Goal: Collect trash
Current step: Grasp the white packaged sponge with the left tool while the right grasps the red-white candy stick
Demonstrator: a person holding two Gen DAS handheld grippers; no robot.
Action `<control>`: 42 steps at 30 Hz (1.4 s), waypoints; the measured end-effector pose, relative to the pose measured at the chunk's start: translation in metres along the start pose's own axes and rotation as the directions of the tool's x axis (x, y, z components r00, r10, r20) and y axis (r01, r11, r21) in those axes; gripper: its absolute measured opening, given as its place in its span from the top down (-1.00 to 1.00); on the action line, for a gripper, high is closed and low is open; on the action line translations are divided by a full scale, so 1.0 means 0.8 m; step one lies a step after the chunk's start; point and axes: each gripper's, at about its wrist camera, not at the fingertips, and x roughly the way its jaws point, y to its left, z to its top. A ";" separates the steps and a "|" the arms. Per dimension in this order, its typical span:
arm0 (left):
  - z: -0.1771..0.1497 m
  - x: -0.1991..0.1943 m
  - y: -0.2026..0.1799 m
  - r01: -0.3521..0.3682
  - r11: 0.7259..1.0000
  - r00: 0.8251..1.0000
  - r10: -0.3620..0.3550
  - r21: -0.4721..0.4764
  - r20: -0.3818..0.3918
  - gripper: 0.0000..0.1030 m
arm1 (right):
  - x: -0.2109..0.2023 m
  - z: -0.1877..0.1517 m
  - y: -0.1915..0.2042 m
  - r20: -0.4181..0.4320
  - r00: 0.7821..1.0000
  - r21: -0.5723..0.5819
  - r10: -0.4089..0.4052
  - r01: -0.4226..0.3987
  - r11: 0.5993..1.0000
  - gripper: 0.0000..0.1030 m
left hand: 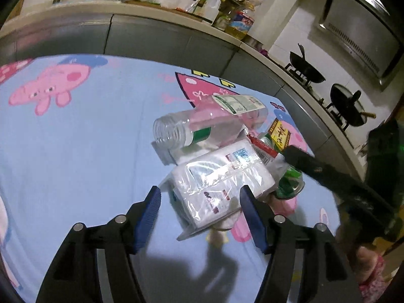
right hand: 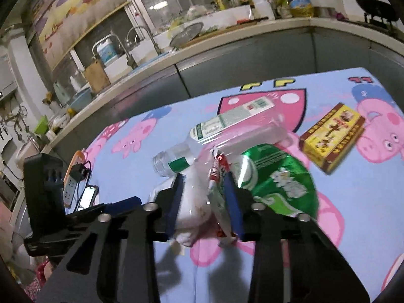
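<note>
Only the right wrist view shows the power strip (right hand: 72, 181), while right gripper (right hand: 203, 197) pinches a white wrapper (right hand: 194, 202) and left gripper (left hand: 199, 217) gapes around the tissue pack (left hand: 217, 184).

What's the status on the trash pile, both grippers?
Left gripper open, straddling the plastic-wrapped white tissue pack. Right gripper closed on crumpled white-and-red wrappers. Clear plastic bottle and green foil bag crowd the grasp.

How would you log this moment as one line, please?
left tongs: open around tissue pack | right tongs: shut on wrappers | bottle, green bag, yellow box on cloth
</note>
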 end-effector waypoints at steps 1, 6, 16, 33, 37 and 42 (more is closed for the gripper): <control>-0.001 0.002 0.003 0.017 1.000 1.000 -0.017 -0.012 -0.008 -0.26 | 0.008 -0.001 0.000 -0.016 1.000 -0.005 -0.006 0.006 1.000 0.71; -0.007 0.011 0.012 0.066 0.996 0.997 -0.068 -0.059 -0.044 -0.26 | 0.029 -0.024 -0.002 -0.078 0.997 -0.005 -0.020 0.020 1.000 0.77; -0.005 -0.003 0.018 0.122 0.984 0.992 -0.125 -0.130 -0.016 -0.34 | 0.005 -0.083 0.007 -0.120 0.990 0.033 0.071 -0.068 0.997 0.81; -0.057 -0.080 0.075 0.012 0.970 1.000 -0.017 -0.244 -0.018 -0.40 | -0.028 -0.086 0.012 -0.047 0.993 0.004 0.111 -0.111 0.994 0.86; -0.070 -0.088 0.067 -0.003 0.973 0.999 -0.005 -0.232 -0.033 -0.46 | -0.014 -0.100 0.024 -0.088 0.987 -0.015 0.133 -0.134 0.991 0.87; -0.088 -0.090 0.075 -0.050 0.966 0.996 0.031 -0.253 -0.079 -0.46 | -0.028 -0.103 0.022 -0.069 0.981 0.007 0.180 -0.180 0.984 0.91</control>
